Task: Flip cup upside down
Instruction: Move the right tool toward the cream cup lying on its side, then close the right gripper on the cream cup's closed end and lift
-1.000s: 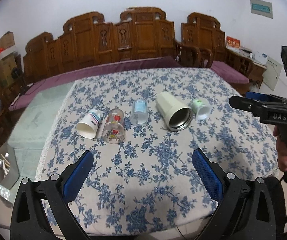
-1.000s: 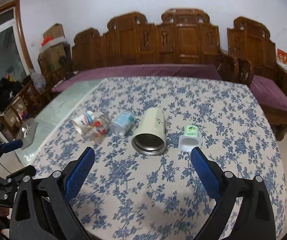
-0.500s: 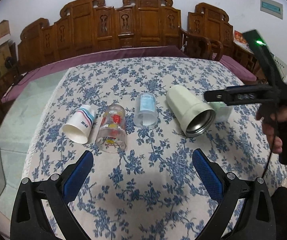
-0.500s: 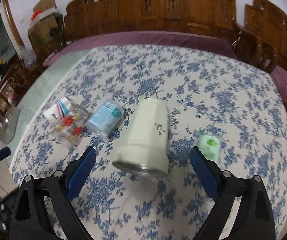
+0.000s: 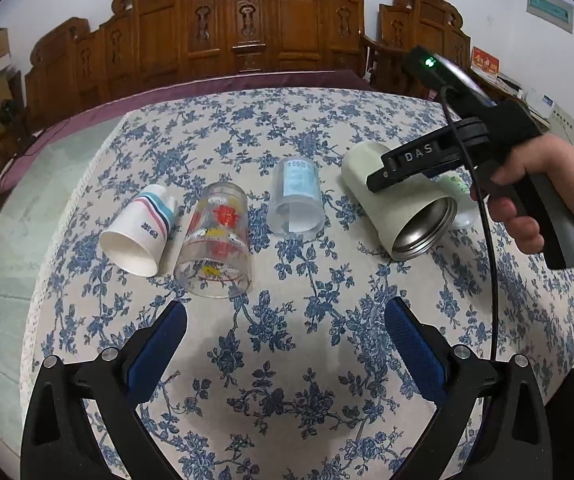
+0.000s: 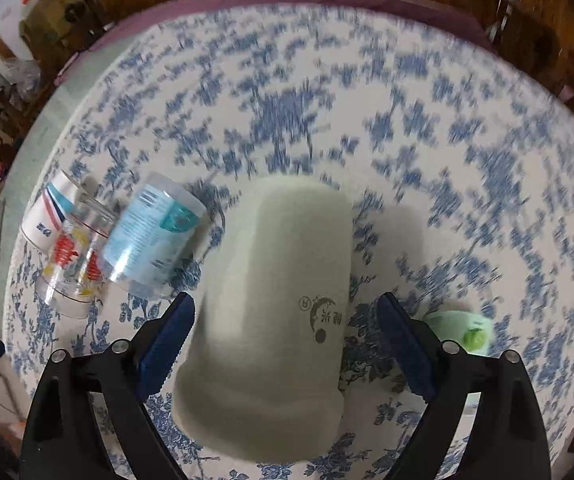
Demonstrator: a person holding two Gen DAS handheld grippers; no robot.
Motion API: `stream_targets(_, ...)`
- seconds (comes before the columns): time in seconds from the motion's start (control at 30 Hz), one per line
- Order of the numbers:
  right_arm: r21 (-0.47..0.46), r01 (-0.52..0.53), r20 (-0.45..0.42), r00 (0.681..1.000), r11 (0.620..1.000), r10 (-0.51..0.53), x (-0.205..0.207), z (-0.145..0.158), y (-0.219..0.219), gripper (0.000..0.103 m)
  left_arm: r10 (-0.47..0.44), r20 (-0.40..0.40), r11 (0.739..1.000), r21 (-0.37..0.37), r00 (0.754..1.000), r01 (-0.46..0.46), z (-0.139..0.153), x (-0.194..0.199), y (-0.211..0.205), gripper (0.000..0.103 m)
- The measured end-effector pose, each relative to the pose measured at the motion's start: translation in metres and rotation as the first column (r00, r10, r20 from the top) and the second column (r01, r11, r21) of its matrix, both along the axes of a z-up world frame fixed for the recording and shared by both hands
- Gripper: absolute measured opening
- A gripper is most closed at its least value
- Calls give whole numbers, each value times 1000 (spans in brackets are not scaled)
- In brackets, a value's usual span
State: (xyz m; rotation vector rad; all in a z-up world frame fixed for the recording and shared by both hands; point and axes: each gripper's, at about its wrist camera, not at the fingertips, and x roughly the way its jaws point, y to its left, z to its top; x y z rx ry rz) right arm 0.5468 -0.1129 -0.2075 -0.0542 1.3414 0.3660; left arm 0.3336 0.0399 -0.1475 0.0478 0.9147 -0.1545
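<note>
Several cups lie on their sides on the blue-flowered tablecloth [image 5: 287,360]. A cream steel-lined cup [image 5: 399,204] [image 6: 279,300] lies with its mouth toward me. My right gripper [image 6: 287,344] is open, its blue pads either side of that cup near the mouth end, not touching. It shows from the side in the left wrist view [image 5: 375,180], just above the cup. My left gripper [image 5: 287,340] is open and empty over the near cloth. A paper cup [image 5: 139,232], a printed glass [image 5: 217,248] and a clear plastic cup [image 5: 297,200] lie to the left.
A small green-and-white cup [image 6: 467,328] lies right of the cream cup, partly hidden behind my right finger. Carved wooden chairs [image 5: 267,24] and a purple cushion line the far side of the table. The table edge drops off at left [image 5: 31,300].
My right gripper has moved down and forward over the cream cup, which now sits between its open fingers. My left gripper has come slightly closer to the row of cups.
</note>
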Motion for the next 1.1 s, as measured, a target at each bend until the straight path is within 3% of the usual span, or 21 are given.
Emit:
stream_targets(0.27,-21,-24,-120,993,999,22,10,-17,10,87,-2,-20,1000,0,1000,2,-5,-2,1,95)
stream_targets(0.47,-16,-15,-77,997,1000,14,5,-12,11,82,3,-30,1000,-5,1000,-3,-5,-7,5,95)
stream_targets(0.77,85,-75,-35,996,994,78,-60,16,0,79,38,-18,999,-17,999,-38,6,-25,14,95)
stream_targets(1.1,97,-108,-14,994,989,110,-137,15,1,79,59,-26,998,-23,998,-60,6,-52,16,95)
